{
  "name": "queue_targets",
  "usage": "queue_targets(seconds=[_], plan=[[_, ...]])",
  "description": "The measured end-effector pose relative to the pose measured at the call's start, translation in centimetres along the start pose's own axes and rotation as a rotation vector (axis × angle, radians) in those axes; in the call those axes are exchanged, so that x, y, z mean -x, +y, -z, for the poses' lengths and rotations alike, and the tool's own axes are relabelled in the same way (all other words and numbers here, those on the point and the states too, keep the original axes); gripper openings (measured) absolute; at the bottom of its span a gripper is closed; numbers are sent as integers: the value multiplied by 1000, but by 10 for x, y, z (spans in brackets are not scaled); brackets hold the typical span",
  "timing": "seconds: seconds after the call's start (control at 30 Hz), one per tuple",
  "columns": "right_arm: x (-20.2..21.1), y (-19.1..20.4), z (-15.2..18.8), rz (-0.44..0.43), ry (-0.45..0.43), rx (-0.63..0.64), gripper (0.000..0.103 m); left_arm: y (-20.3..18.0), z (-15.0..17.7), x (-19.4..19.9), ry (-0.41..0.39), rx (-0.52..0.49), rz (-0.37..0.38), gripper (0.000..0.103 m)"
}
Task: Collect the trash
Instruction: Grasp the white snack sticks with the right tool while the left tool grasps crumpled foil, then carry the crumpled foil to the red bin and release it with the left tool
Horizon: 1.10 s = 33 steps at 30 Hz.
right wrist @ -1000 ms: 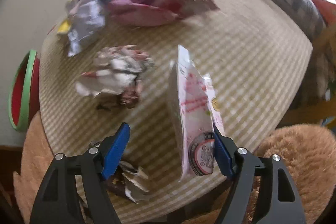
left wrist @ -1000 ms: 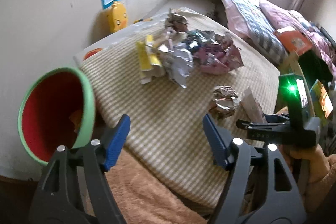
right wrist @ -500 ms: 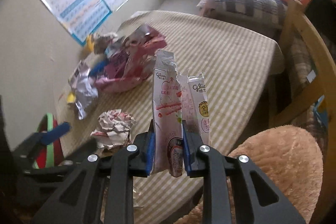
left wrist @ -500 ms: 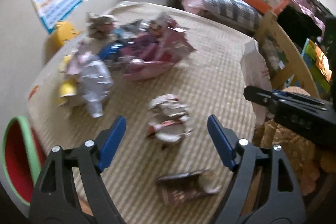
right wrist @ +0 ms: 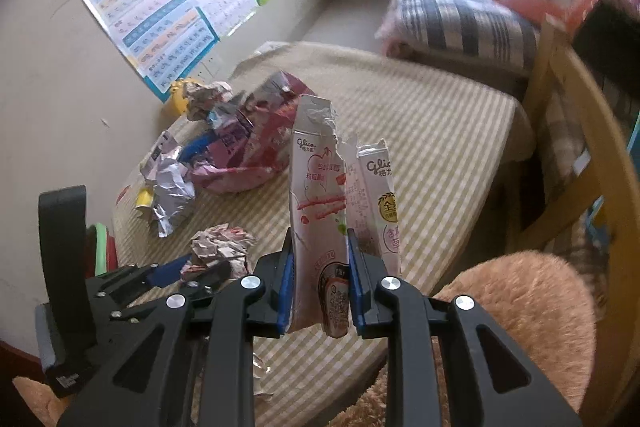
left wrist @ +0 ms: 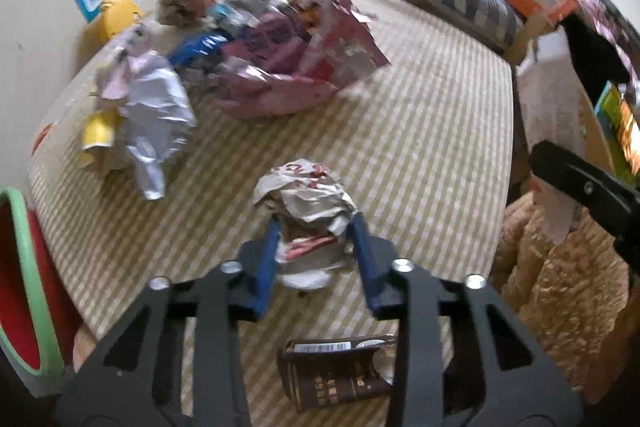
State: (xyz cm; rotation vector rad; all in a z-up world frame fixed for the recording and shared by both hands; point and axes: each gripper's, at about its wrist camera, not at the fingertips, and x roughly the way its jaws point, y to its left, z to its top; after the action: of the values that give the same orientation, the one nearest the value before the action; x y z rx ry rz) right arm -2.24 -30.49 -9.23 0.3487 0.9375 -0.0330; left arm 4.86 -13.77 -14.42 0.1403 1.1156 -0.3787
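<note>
A crumpled paper ball (left wrist: 306, 205) is enclosed between the blue pads of the left gripper (left wrist: 316, 253), whose jaws are drawn in against its two sides; the ball is seated on the striped cloth of the counter (left wrist: 420, 147), and most of it protrudes beyond the pad tips. In the right wrist view the same ball (right wrist: 222, 247) is seen at the tips of the left gripper (right wrist: 192, 273).

A torn white and pink snack box (right wrist: 320, 211) is clamped upright between the jaws of the right gripper (right wrist: 318, 287), which are shut on its lower part; it is held above the near edge of the counter (right wrist: 440, 131), and its ragged top is raised well clear of the pads.

Just below the left gripper, near the counter's front edge, a flattened brown wrapper (left wrist: 336, 375) is laid flat. Further out, a crumpled silver foil bag (left wrist: 154, 119) is placed to the left, and a pile of pink and red wrappers (left wrist: 296, 67) is heaped behind it toward the wall. A red bin with a green rim (left wrist: 20, 287) is seen beside the counter at the left edge. A plush tan cushion (right wrist: 512, 319) is visible to the right.
</note>
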Motion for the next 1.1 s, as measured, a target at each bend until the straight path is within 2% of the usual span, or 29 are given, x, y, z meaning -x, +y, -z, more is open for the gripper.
queue_targets(seconds=[0.27, 0.5, 0.8, 1.1], plan=[[28, 19, -12, 38, -85, 81, 21, 11, -5, 53, -143, 39, -38, 27], [45, 36, -18, 11, -123, 119, 21, 15, -12, 91, -231, 52, -48, 27], [50, 52, -18, 4, -132, 155, 21, 16, -13, 119, -307, 35, -74, 27], [49, 68, -15, 9, -121, 193, 21, 33, -9, 134, -348, 77, -88, 27]])
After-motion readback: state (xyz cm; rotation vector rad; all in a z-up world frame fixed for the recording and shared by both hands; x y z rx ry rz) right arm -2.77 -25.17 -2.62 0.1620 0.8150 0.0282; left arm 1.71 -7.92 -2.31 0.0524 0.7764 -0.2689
